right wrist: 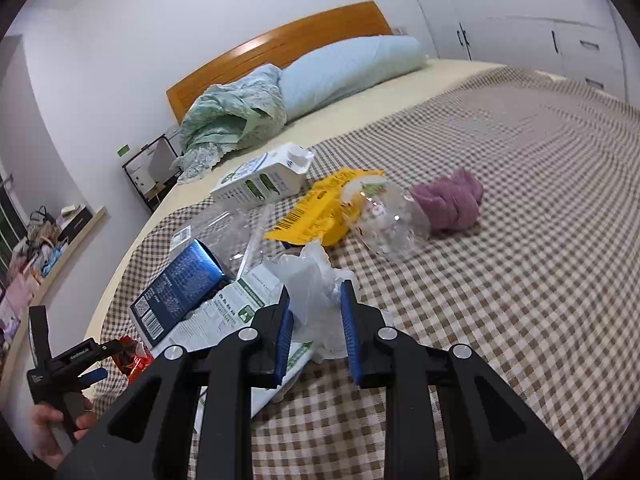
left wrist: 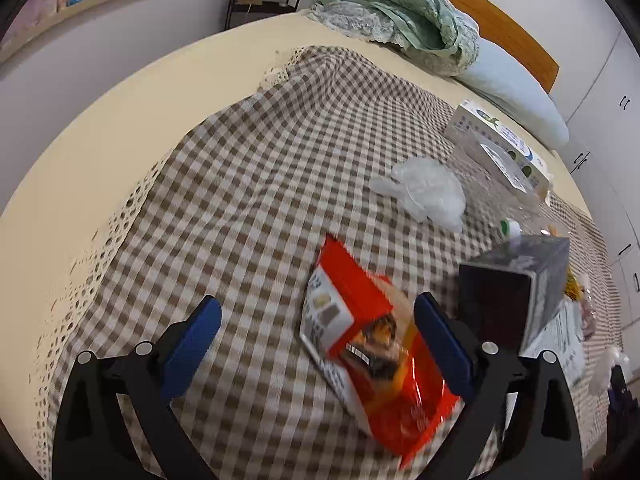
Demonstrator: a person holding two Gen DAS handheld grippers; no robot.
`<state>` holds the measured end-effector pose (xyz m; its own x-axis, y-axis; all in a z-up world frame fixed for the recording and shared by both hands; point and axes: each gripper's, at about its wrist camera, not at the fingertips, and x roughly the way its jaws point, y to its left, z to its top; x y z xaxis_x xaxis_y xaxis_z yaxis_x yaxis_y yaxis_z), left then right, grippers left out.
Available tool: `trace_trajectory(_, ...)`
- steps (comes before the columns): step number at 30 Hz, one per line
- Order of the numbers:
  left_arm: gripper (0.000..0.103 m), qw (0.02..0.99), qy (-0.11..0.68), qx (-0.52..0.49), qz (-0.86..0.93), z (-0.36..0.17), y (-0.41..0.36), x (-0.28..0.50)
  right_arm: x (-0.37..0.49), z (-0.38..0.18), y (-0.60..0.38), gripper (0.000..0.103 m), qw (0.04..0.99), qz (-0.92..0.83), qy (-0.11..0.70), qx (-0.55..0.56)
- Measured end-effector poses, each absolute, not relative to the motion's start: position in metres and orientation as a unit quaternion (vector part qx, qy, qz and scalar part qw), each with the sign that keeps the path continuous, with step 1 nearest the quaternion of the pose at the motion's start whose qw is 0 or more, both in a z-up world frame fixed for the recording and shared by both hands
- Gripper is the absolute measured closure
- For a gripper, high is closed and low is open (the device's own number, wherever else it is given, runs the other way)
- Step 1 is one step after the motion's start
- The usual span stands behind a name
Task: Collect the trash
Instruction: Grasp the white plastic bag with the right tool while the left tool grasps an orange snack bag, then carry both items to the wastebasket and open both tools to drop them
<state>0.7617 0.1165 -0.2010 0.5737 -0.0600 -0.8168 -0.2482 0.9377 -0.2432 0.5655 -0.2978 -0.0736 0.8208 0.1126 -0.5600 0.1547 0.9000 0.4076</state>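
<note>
A: Start at the tongs. What are the right tongs (right wrist: pixel 316 320) doing?

B: They stand narrow, with a crumpled white plastic bag (right wrist: pixel 316 292) between the blue pads (right wrist: pixel 285 332). Whether the pads truly press it I can't tell; film sits in the gap and bulges out ahead, toward the frame's centre.

A: And the left tongs (left wrist: pixel 318 334)?

B: Wide apart, holding nothing. A red snack packet (left wrist: pixel 376 344) lies between the fingers, closer to the right-hand one. Its long axis runs from upper left to lower right in the left wrist view, so slanted across the gap rather than square to it. I'd judge the left hand nearer to it by far.

A: What else is around?

B: Left of the bag, a blue carton (right wrist: pixel 180 288) lies over a white printed packet (right wrist: pixel 224 316). Beyond lie clear plastic, a yellow wrapper (right wrist: pixel 320 212), a clear bottle (right wrist: pixel 392 220), a white milk carton (right wrist: pixel 264 180) and a purple cloth (right wrist: pixel 452 200).

A: The surface?

B: A brown checked blanket (right wrist: pixel 520 200) on a bed, with a pale blue pillow (right wrist: pixel 352 68) and wooden headboard (right wrist: pixel 280 44) at the upper centre, white cupboards upper right.
</note>
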Motion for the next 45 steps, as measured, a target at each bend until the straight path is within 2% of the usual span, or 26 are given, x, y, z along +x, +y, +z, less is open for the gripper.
trace_trajectory(3,0.017,0.870,0.460,-0.163,0.065,-0.206,0.117,0.768,0.567,-0.074,-0.294,0.080,0.931,-0.012,0.294,0.215)
trace_trajectory(6,0.041,0.861,0.471,-0.177,0.080,-0.214,0.125,0.771,0.573,-0.076,-0.288,0.080,0.932,-0.004,0.297,0.207)
trace_trajectory(8,0.091,0.853,0.478,-0.198,0.064,-0.216,0.129,0.771,0.576,-0.081,-0.286,0.080,0.931,-0.003,0.303,0.202)
trace_trajectory(15,0.095,0.888,0.408,-0.203,0.053,-0.174,0.135,0.746,0.579,-0.087,-0.275,0.080,0.928,0.010,0.321,0.192)
trace_trajectory(20,0.095,0.897,0.398,-0.188,0.049,-0.161,0.130,0.733,0.575,-0.086,-0.260,0.080,0.926,0.026,0.327,0.185)
trace_trajectory(29,0.095,0.922,0.343,-0.180,-0.009,-0.102,0.076,0.698,0.510,-0.036,-0.286,0.080,0.939,0.039,0.291,0.180)
trace_trajectory(37,0.095,0.926,0.322,-0.107,-0.163,-0.055,-0.072,0.618,0.384,-0.018,-0.383,0.080,0.944,-0.056,0.292,0.141)
trace_trajectory(41,0.095,0.904,0.346,-0.062,-0.246,-0.064,-0.168,0.558,0.305,-0.004,-0.460,0.080,0.943,-0.130,0.285,0.116)
trace_trajectory(45,0.095,0.859,0.396,-0.042,-0.320,-0.091,-0.265,0.498,0.236,-0.015,-0.526,0.080,0.927,-0.185,0.303,0.121)
